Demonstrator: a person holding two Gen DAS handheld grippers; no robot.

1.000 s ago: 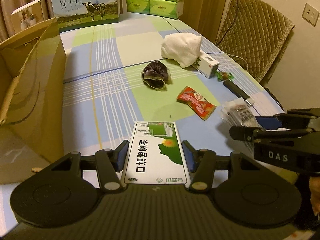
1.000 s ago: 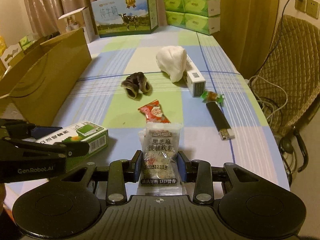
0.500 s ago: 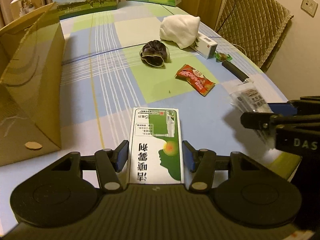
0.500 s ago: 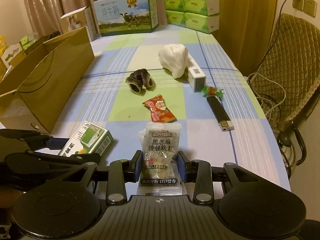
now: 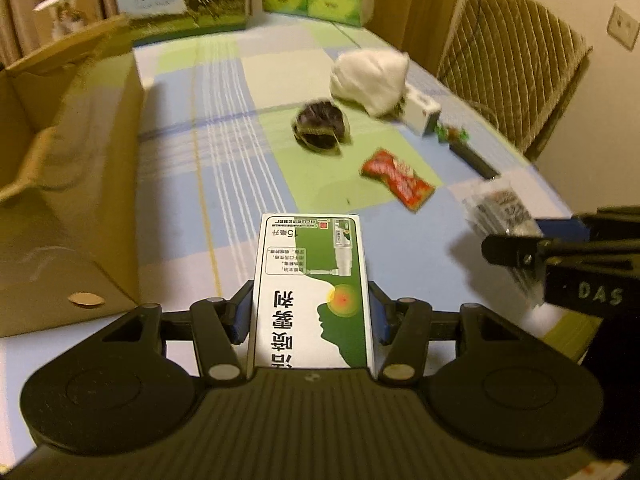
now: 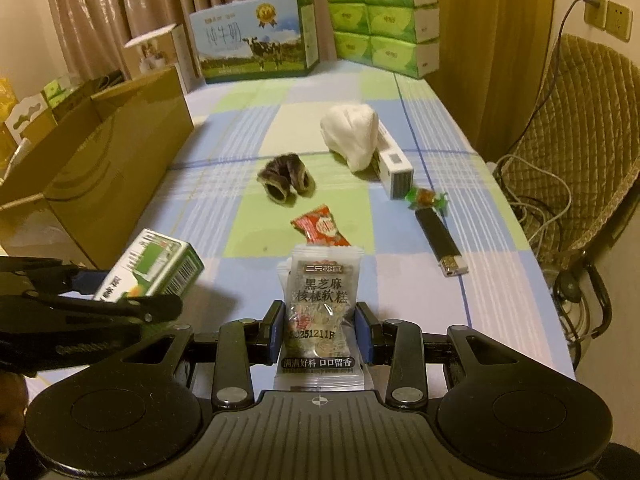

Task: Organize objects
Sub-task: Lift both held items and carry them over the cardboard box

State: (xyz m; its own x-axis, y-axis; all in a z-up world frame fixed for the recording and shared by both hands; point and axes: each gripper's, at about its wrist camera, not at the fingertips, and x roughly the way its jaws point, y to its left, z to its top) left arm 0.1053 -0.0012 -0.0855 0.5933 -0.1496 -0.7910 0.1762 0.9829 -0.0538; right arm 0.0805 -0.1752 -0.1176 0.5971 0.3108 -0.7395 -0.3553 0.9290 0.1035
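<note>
Two grippers: L (image 5: 311, 316) pinches flat cardboard carton (image 5: 312, 292), R (image 6: 318, 334) crinkly sachet (image 6: 318, 312)

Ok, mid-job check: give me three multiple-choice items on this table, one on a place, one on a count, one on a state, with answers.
1. Where does the red snack packet lie?
A. in the cardboard box
B. on the tablecloth
C. on the chair

2. How many green tissue packs show in the stack's front face, right wrist view?
A. two
B. six
C. ten

3. What does the right tool hold?
A. a clear sesame-walnut snack packet
B. the black lighter
C. nothing

Answers: B, it lies flat on the cloth; B, three rows of two; A, both pads press its sides.
</note>
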